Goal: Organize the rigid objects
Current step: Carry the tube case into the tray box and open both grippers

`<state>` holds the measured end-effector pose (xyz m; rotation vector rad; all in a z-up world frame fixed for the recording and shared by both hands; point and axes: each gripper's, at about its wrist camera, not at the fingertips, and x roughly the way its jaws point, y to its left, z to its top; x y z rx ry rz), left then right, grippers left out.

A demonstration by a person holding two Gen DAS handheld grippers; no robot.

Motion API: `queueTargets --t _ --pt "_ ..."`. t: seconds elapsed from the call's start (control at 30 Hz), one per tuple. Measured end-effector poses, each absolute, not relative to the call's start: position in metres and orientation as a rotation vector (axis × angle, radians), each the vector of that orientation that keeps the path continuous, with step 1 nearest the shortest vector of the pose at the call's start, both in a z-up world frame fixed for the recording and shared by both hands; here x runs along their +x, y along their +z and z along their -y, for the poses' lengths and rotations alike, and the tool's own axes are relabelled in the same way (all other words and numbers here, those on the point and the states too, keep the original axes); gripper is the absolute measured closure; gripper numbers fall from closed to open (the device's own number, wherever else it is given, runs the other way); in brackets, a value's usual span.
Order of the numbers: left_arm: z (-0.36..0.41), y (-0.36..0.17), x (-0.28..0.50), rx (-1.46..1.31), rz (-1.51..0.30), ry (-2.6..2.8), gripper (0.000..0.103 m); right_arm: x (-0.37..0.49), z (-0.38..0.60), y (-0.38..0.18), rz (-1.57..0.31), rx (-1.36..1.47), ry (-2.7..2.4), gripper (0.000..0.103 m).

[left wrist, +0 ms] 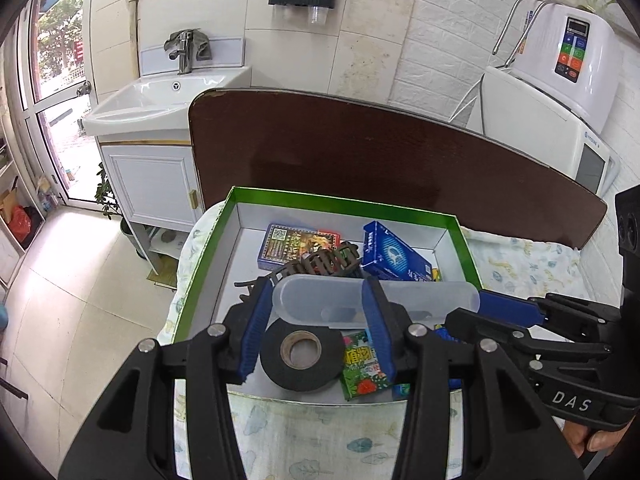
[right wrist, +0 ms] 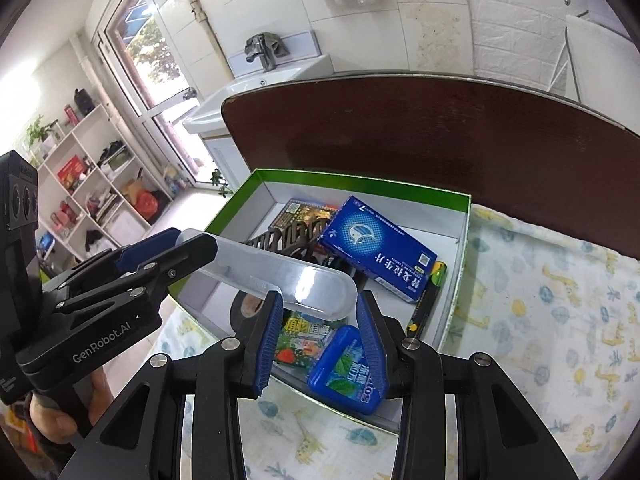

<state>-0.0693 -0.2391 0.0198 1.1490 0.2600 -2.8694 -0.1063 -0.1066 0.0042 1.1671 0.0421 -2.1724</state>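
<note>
1. The black tape roll (left wrist: 302,360) lies partly behind the left tool's (left wrist: 316,320) blue pads; in the right wrist view only a sliver shows (right wrist: 246,306).
2. The brown hair claw (left wrist: 320,262) is half covered by the clear plastic case (left wrist: 376,300).
3. The green packet (left wrist: 362,364) is cut across by a pad; its print is too small to read.
4. The card box (right wrist: 300,214) sits partly under the blue medicine box (right wrist: 376,248).
5. The hand (left wrist: 596,438) on the right tool (right wrist: 318,336) is cut off by the picture's edge.
</note>
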Motion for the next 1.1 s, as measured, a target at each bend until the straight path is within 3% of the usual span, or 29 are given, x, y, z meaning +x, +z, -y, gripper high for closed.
queueTargets --t 0.4,0.8,1.1 --pt "0.234 -0.017 -0.101 1.342 -0.299 -2.845 0.058 -0.128 0.116 -0.034 -0.074 1.328 -2.190 0.061" --pt "0.220 -0.012 -0.095 1.359 -0.253 -2.824 0.058 -0.119 0.097 -0.019 -0.054 1.291 -2.216 0.062" --pt "0.199 0.002 -0.079 1.324 -0.228 -2.854 0.043 -0.097 0.078 -0.007 -0.096 1.266 -2.294 0.061"
